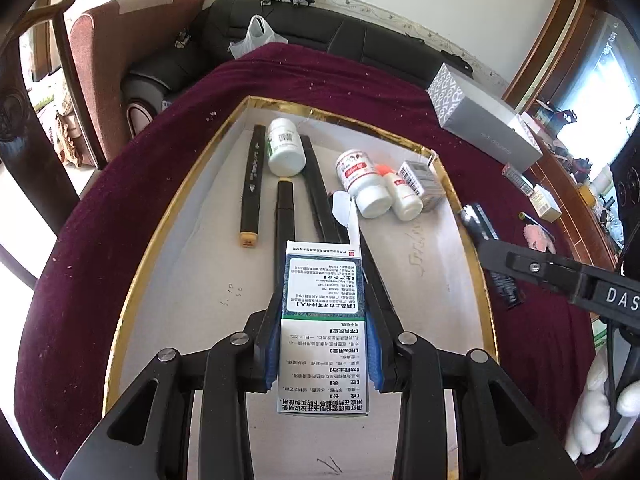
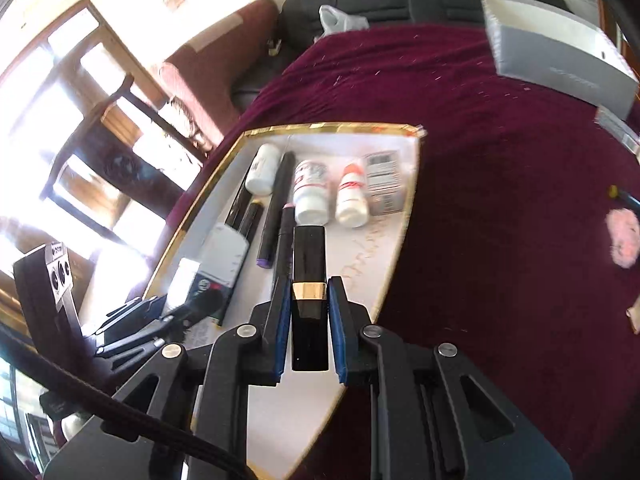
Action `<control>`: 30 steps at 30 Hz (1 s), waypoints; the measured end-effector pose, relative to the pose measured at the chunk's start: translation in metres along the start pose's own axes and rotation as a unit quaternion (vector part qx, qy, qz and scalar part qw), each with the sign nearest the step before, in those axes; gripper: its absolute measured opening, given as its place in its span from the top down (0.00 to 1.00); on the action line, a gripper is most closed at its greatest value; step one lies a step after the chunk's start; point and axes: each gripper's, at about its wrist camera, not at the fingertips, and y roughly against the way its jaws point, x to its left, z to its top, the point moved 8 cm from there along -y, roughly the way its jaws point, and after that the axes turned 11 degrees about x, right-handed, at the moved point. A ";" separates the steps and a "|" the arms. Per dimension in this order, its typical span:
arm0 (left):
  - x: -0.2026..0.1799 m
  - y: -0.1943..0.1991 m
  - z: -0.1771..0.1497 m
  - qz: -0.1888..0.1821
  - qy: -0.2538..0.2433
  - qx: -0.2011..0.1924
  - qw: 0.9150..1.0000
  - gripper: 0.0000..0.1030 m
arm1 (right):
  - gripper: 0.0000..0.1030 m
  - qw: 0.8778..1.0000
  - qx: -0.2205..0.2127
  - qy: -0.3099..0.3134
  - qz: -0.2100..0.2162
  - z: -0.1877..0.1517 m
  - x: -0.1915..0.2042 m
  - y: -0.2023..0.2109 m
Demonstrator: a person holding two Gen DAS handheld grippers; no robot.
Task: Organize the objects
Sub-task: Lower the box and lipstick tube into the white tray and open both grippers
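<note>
My left gripper is shut on a white medicine box with green print, held over the gold-rimmed white tray. In the tray lie black markers, a white bottle with a green label, a red-labelled bottle, a small orange-capped bottle and a small barcode box. My right gripper is shut on a black lipstick tube with a gold band, above the near part of the tray. It enters the left wrist view as the right gripper by the tray's right rim.
The tray rests on a maroon cloth. A long grey box lies at the back right, with a pink fluffy item and small boxes further right. A black sofa and a wooden chair stand beyond the table.
</note>
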 end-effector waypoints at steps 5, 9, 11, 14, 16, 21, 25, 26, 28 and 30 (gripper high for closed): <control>0.002 -0.009 0.001 0.009 -0.004 0.009 1.000 0.71 | 0.85 1.000 0.023 0.007 -0.014 0.008 0.007 -0.027; 0.002 -0.009 0.004 0.011 -0.010 0.010 1.000 0.71 | 0.85 0.999 0.038 0.011 -0.037 0.013 0.006 -0.047; 0.001 -0.010 0.005 0.018 -0.016 0.008 1.000 0.71 | 0.85 0.998 0.044 0.012 -0.045 0.015 0.005 -0.055; 0.000 -0.011 0.006 0.019 -0.020 0.006 1.000 0.71 | 0.85 0.997 0.052 0.013 -0.054 0.015 0.003 -0.064; 0.001 -0.011 0.007 0.019 -0.021 0.006 1.000 0.71 | 0.85 0.997 0.053 0.014 -0.061 0.016 0.001 -0.066; -0.001 -0.011 0.006 0.014 -0.023 0.008 1.000 0.71 | 0.85 0.996 0.053 0.017 -0.065 0.017 0.002 -0.069; -0.001 -0.010 0.005 0.012 -0.021 0.013 1.000 0.69 | 0.85 0.996 0.052 0.020 -0.071 0.018 0.002 -0.071; -0.001 -0.009 0.004 0.011 -0.020 0.016 1.000 0.68 | 0.85 0.996 0.052 0.021 -0.072 0.018 0.003 -0.071; 0.000 -0.010 0.003 0.012 -0.016 0.021 1.000 0.62 | 0.84 0.996 0.047 0.020 -0.072 0.020 0.005 -0.071; 0.000 -0.008 0.003 0.008 -0.014 0.021 1.000 0.61 | 0.83 0.996 0.042 0.019 -0.076 0.020 0.004 -0.070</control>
